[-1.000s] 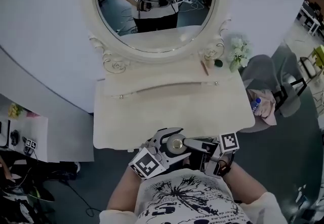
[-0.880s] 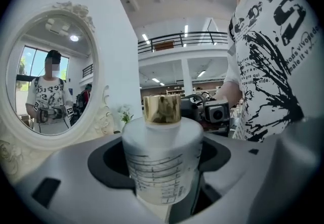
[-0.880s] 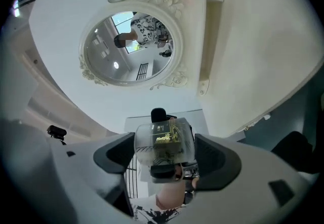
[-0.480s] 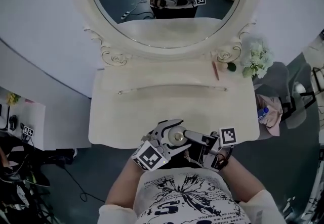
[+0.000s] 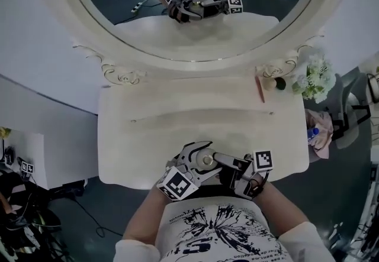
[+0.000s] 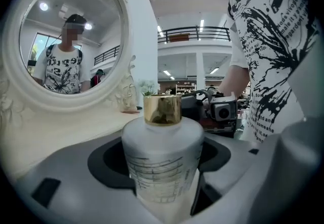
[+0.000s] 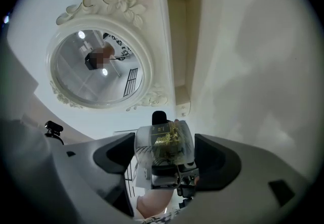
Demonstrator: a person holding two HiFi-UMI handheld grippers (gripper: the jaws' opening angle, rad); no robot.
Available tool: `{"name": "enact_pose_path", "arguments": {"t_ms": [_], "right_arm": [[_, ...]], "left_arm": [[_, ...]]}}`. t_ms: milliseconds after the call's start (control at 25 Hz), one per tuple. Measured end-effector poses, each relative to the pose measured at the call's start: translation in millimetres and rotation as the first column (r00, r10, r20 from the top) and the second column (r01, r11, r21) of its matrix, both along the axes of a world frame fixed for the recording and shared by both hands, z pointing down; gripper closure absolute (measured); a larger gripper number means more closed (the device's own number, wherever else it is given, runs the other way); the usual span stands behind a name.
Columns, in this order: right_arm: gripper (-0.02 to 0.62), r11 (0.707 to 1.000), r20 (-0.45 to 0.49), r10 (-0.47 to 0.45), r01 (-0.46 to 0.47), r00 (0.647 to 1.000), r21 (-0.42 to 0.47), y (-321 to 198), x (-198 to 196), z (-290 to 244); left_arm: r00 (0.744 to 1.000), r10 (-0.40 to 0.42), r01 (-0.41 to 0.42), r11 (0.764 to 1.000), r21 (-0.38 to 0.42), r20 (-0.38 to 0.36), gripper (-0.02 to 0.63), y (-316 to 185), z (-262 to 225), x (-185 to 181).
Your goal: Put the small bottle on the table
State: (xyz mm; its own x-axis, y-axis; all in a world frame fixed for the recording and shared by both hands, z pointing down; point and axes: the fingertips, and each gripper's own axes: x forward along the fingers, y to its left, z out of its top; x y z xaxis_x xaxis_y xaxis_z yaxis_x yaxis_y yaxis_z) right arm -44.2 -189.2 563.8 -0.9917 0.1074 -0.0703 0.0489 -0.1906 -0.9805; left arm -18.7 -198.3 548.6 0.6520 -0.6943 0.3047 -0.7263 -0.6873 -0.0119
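The small bottle point(image 5: 205, 161) is frosted white with a gold cap and is held over the front edge of the white dressing table point(image 5: 177, 125). My left gripper point(image 5: 197, 165) is shut on its body; in the left gripper view the bottle point(image 6: 162, 157) stands upright between the jaws of the left gripper point(image 6: 162, 170). My right gripper point(image 5: 217, 160) reaches in from the right. In the right gripper view the bottle point(image 7: 164, 144) sits between the pads of the right gripper point(image 7: 164, 160), which press on both its sides.
An oval mirror point(image 5: 195, 18) in a carved frame stands at the back of the table. At the back right lie a pink stick point(image 5: 259, 88), small round items point(image 5: 272, 83) and white flowers point(image 5: 314, 80). A chair with cloth point(image 5: 323, 133) stands to the right.
The head view has drawn closer to the table, so mirror and tabletop look larger. Both grippers and the bottle keep the same pose at the front edge.
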Motion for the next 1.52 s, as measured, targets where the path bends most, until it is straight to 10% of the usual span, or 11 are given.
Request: {"name": "enact_pose_path", "arguments": {"t_ms": [720,1040,1520], "right_arm": [[0.229,0.993,-0.250,0.065,-0.038,0.966,0.109,-34,-7,74],[0.359,0.992,-0.267,0.078,-0.049,0.960,0.114,-43,-8,81],[0.364,0.982,-0.279,0.058,-0.005,0.958,0.189,-38,-13,74]], "left_arm": [[0.998,-0.049,0.054,0.989,-0.136,0.040,0.255,-25,81,-22],[0.994,-0.027,0.044,0.985,-0.165,0.103,0.255,-32,97,-25],[0.993,-0.012,0.031,0.986,-0.164,0.114,0.255,-28,97,-22]]}}
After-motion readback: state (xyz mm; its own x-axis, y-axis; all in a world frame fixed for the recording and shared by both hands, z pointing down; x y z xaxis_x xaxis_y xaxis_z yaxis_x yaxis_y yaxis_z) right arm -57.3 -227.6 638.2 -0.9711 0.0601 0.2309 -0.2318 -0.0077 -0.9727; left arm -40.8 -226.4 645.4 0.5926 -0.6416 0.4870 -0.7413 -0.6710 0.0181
